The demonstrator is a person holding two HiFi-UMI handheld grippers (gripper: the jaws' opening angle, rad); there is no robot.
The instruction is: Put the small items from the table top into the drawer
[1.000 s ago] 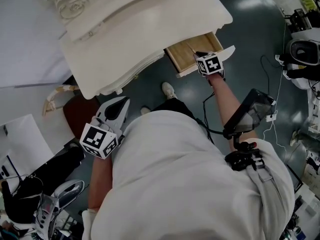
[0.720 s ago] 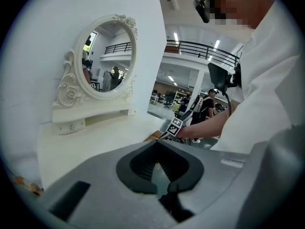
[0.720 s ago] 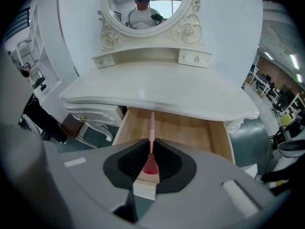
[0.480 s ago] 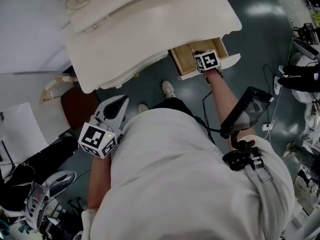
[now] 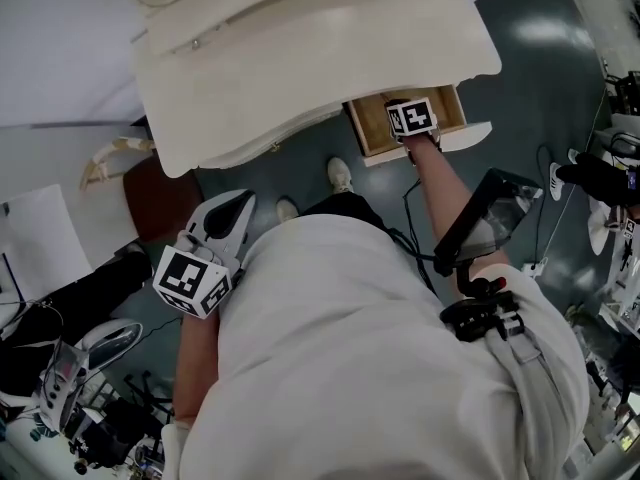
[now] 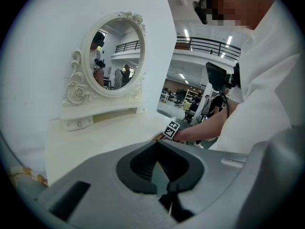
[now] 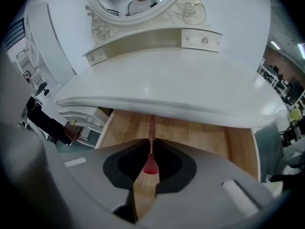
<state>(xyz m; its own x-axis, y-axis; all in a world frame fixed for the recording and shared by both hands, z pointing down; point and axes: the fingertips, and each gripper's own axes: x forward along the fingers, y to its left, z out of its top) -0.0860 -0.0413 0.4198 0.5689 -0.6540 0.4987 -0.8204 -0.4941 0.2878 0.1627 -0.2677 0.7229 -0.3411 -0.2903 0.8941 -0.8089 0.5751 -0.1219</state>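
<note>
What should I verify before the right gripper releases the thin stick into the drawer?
1. The drawer is open: ok.
2. The right gripper is above its inside: ok.
3. The red-tipped stick is clamped between that gripper's jaws: ok.
4. Bare wood lies below the stick: ok.
5. Height of the stick over the wood: cannot tell.
6. The left gripper is shut, empty, away from the drawer: ok.

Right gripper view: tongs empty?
No, the right tongs are shut on a thin red-tipped stick over the open wooden drawer.
</note>
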